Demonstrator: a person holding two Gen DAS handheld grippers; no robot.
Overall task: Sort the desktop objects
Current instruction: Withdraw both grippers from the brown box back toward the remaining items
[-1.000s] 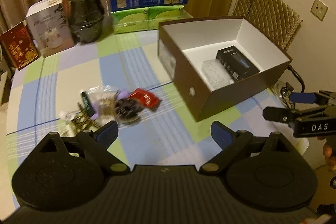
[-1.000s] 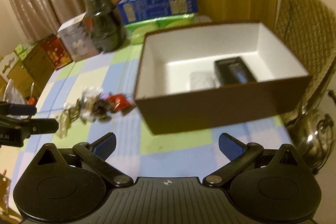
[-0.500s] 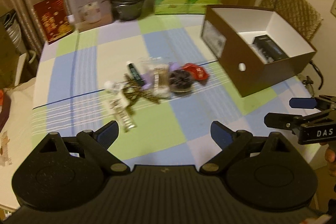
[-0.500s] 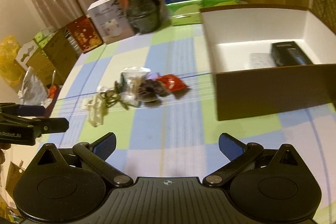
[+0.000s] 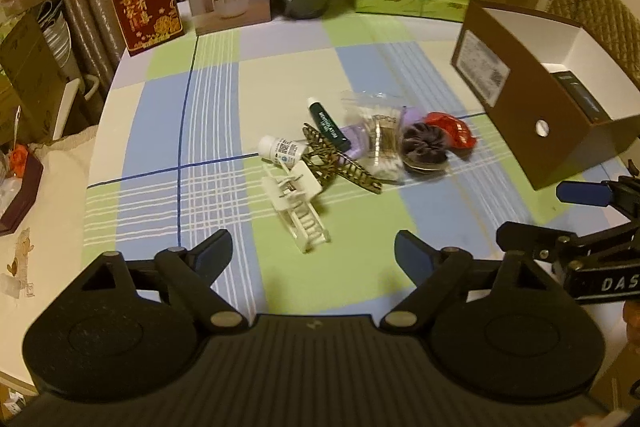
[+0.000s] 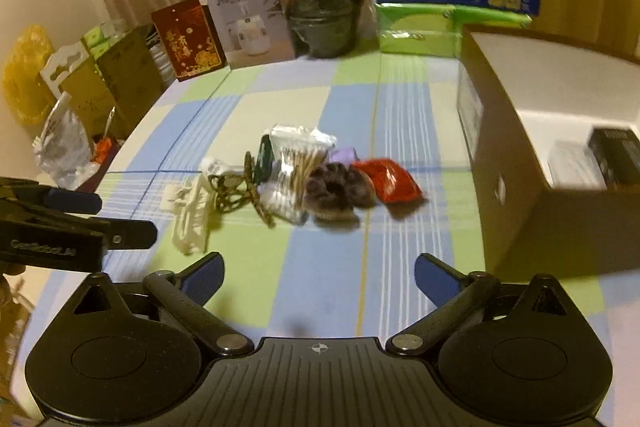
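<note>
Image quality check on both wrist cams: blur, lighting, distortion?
Left wrist: dim warm light, strong fisheye bend, white clip fairly sharp, brown box soft. Right wrist: more motion smear, red packet and cotton swab bag blurred, corners vignetted.

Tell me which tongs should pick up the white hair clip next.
Left. The white hair clip lies nearest, just ahead of the open left tongs; from the right tongs it sits off to the left, at the pile's far edge.

We see a tablecloth (image 5: 280,75) checked in blue, green and cream, a brown box (image 5: 516,115) with white inside, a red packet (image 5: 452,129), a dark green tube (image 5: 329,125), and a cream-white clip (image 5: 298,205).
</note>
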